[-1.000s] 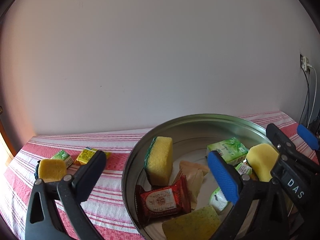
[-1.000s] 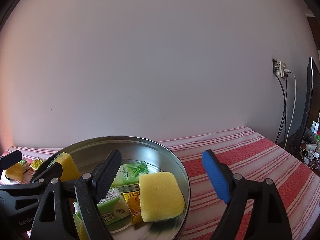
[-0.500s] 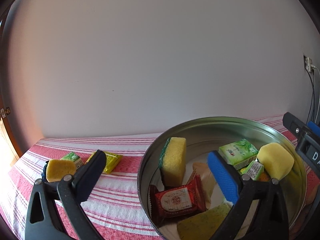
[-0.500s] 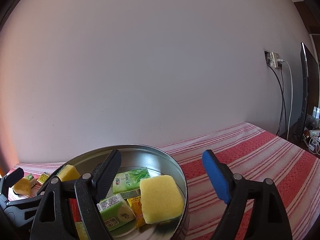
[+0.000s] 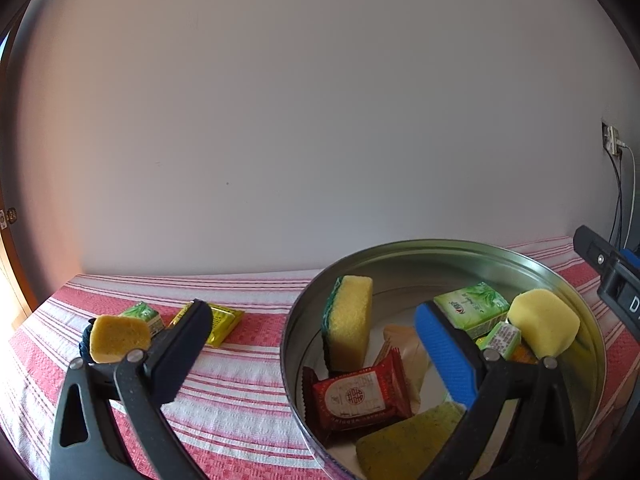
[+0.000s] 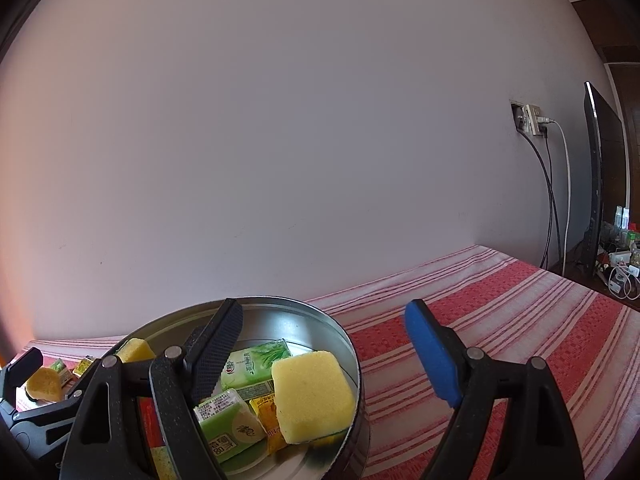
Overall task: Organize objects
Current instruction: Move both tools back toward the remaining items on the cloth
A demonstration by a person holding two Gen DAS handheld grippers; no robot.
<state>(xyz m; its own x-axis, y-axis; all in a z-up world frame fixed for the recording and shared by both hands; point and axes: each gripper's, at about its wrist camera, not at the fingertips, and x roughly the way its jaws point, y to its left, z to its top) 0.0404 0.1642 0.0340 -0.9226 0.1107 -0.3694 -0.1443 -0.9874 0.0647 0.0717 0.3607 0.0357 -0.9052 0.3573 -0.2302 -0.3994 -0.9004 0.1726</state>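
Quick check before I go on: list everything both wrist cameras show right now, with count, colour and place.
Round tin: one, silver, on the cloth.
Sponges: four yellow in the tin, one upright with a green back, one at the right wall; one more on the cloth.
Red packet: one, in the tin.
Green packets: two in the tin; one on the cloth.
Yellow packet: one, on the cloth.
Striped cloth: red and white, over the table.
Wall socket: one, with cables.
Left hand-held gripper: open.
Right hand-held gripper: open.
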